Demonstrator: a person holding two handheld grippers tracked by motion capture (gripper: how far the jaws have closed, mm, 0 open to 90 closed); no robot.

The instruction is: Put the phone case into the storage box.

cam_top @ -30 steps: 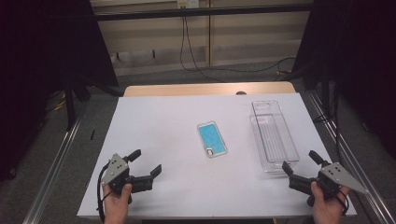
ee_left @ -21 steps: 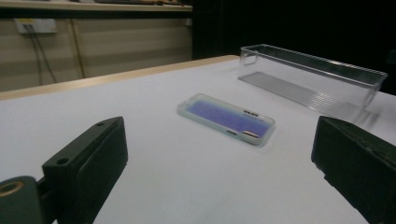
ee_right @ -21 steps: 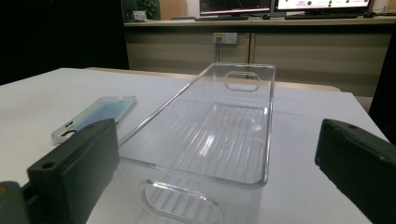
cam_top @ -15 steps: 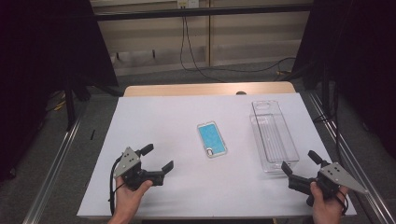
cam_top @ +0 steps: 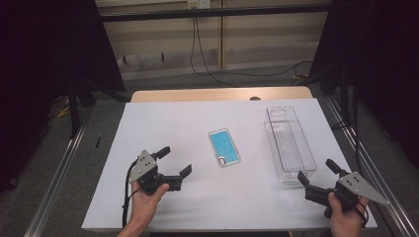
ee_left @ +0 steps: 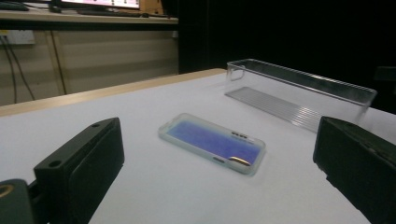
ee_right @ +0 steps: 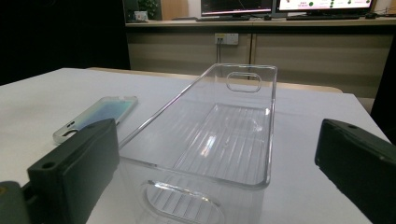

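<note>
left tool [cam_top: 174, 161] moved nearer phone [cam_top: 224, 147], jaws spread, phone ahead untouched.

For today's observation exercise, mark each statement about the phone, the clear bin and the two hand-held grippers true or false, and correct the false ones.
1. The phone lies flat on the white table. True.
2. The phone sits inside the clear bin. False: it lies beside the bin, apart from it.
3. The left hand-held gripper is open and holds nothing. True.
4. The right hand-held gripper is shut on the bin. False: its jaws are open, near the bin's end.
</note>
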